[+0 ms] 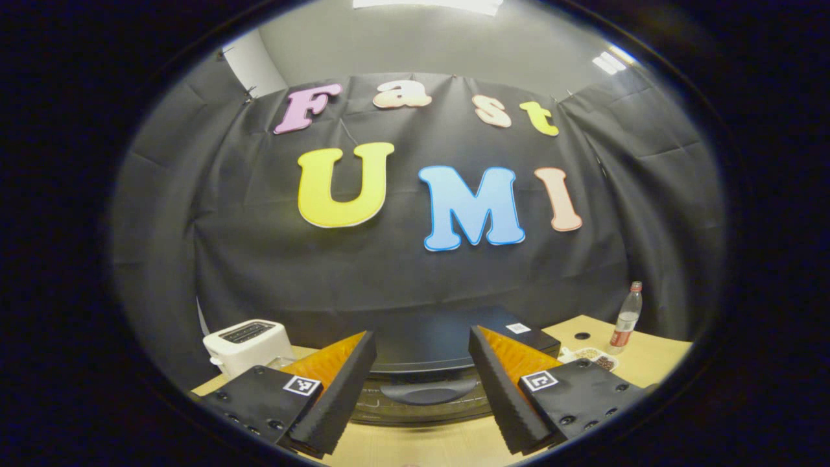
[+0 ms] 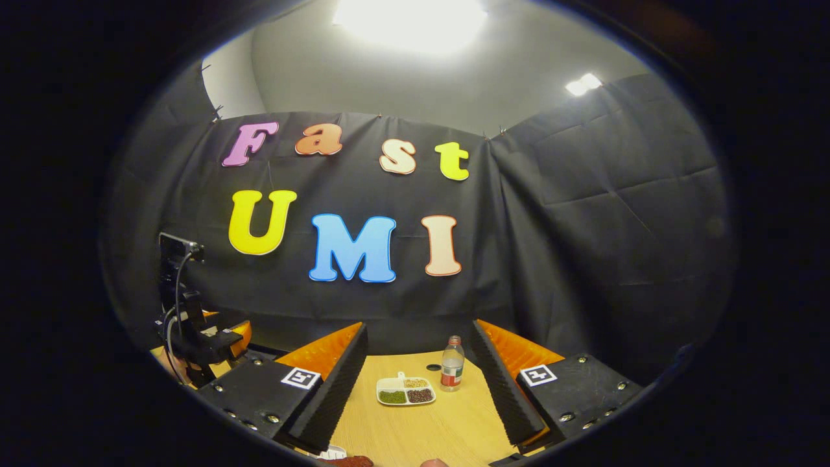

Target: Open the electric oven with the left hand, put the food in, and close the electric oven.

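left gripper view: left gripper (image 1: 421, 383) jaws spread, empty, facing electric oven (image 1: 447, 353) on wooden table (image 1: 648, 357), door shut.
oven handle (image 1: 428, 392): rigid curved bar, likely firm; grip mid-bar.
right gripper view: right gripper (image 2: 418, 389) jaws apart, empty; food tray (image 2: 406, 391) light, shallow; bottle (image 2: 452, 372) beside.
room: white toaster (image 1: 246, 342) left of oven.

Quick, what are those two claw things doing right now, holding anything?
Left gripper: open, holding nothing, facing the oven.
Right gripper: open, holding nothing.
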The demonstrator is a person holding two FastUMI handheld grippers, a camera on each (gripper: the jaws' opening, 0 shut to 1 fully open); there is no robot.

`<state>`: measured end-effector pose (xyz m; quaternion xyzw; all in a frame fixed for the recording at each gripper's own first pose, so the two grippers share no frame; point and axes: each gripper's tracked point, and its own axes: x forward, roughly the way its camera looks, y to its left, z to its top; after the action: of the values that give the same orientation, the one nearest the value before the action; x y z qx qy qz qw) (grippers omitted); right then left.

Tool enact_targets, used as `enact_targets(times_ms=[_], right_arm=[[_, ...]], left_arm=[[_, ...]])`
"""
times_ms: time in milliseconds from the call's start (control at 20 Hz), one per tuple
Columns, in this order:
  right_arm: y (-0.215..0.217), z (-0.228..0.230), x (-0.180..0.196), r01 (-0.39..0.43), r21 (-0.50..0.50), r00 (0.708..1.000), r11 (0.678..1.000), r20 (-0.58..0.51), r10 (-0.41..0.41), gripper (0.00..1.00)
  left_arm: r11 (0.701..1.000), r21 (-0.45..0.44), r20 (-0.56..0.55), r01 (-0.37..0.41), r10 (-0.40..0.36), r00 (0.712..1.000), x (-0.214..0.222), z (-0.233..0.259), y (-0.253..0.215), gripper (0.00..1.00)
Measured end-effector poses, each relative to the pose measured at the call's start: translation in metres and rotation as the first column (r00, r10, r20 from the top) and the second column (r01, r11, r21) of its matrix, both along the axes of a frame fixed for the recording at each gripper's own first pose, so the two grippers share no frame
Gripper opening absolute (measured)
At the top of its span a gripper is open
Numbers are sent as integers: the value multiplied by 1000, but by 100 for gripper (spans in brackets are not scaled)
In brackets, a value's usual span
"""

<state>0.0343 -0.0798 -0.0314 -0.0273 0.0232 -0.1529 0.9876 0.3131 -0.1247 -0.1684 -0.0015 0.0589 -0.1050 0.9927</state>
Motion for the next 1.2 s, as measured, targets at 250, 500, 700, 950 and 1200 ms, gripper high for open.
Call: enact_targets(times_ms=[250, 500, 700, 950, 1200], right_arm=[[-4, -3, -1, 34, -26, 999, 999, -36, -35, 96], [-13, -2, -7, 54, -59, 997, 997, -57, -57, 96], [-18, -2, -11, 56, -61, 996, 997, -66, -60, 96], [-16, 1, -13, 30, -60, 997, 998, -65, -33, 96], [-13, 1, -14, -5, -44, 998, 999, -58, 3, 96]], left_arm=[[1000, 14, -99, 2, -1, 995, 29, -54, -15, 96], [999, 52, -150, 3, 5, 989, 37, -86, -22, 100], [999, 39, -130, -12, 17, 991, 41, -85, -24, 100], [999, 21, -137, -27, 30, 990, 25, -86, -22, 98], [999, 39, -144, -23, 28, 989, -8, -93, -18, 97]])
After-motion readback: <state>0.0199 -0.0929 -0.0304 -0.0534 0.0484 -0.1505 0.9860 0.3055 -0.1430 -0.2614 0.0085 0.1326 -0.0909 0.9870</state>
